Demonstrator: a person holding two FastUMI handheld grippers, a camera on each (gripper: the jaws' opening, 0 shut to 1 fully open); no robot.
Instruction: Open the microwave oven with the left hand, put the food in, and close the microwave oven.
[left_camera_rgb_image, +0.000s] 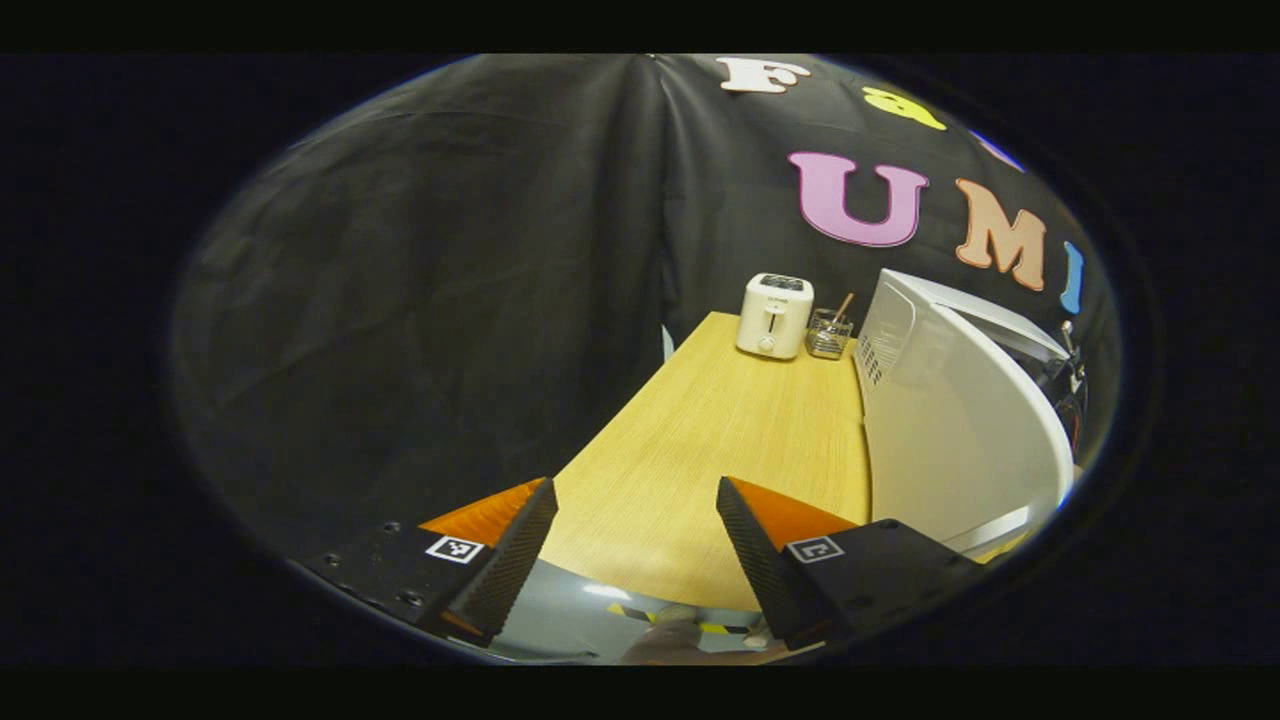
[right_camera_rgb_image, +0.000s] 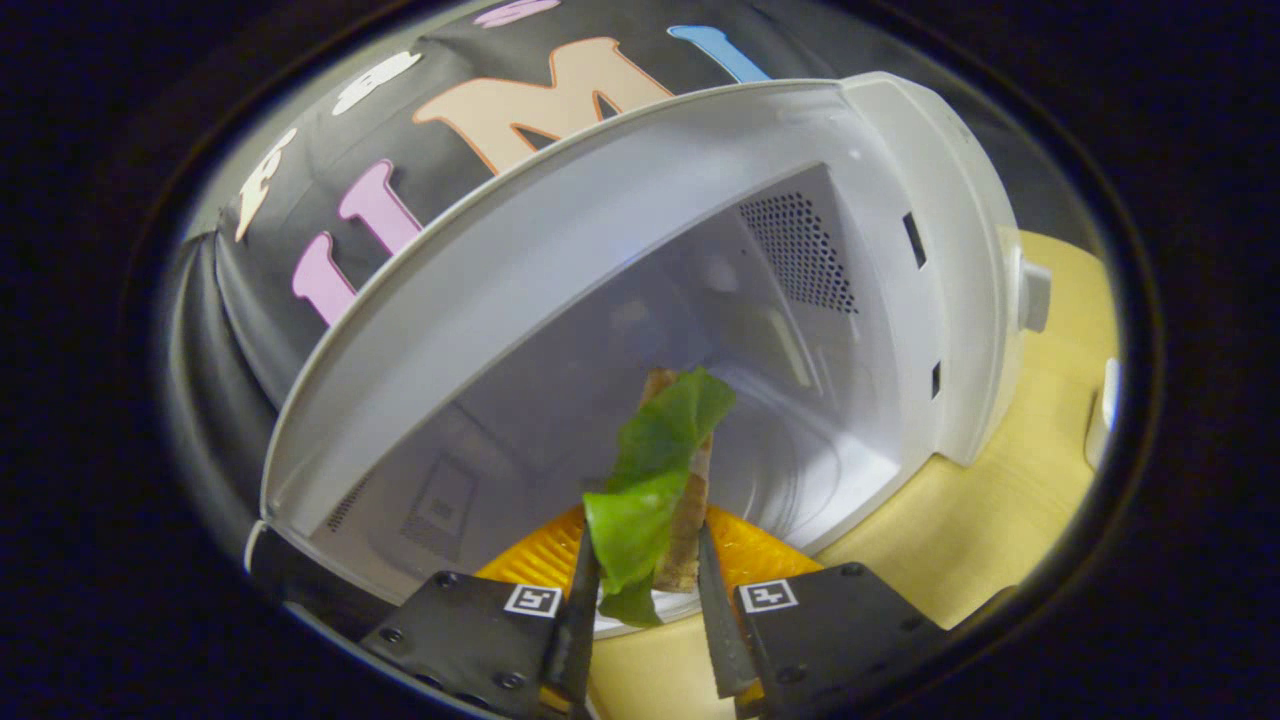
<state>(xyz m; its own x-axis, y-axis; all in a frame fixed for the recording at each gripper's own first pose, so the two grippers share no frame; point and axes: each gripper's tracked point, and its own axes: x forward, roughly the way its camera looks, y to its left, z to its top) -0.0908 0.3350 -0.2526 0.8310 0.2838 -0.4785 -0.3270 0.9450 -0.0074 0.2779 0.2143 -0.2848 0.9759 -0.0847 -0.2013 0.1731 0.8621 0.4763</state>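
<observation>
The white microwave (right_camera_rgb_image: 900, 200) stands open, and I look straight into its pale cavity in the right gripper view. My right gripper (right_camera_rgb_image: 645, 600) is shut on the food (right_camera_rgb_image: 655, 470), a slice of bread with a green lettuce leaf draped over it. It holds the food upright just in front of the cavity's floor. In the left gripper view the microwave (left_camera_rgb_image: 950, 420) rises at the right, its white panel angled out over the table. My left gripper (left_camera_rgb_image: 635, 545) is open and holds nothing. It hovers over the near end of the wooden table (left_camera_rgb_image: 720, 440), left of the microwave.
A white toaster (left_camera_rgb_image: 775, 315) and a small wire basket (left_camera_rgb_image: 830, 335) stand at the far end of the table by the black cloth wall. A knob (right_camera_rgb_image: 1035, 295) sticks out on the microwave's right front. Bare tabletop (right_camera_rgb_image: 1000, 500) lies to its right.
</observation>
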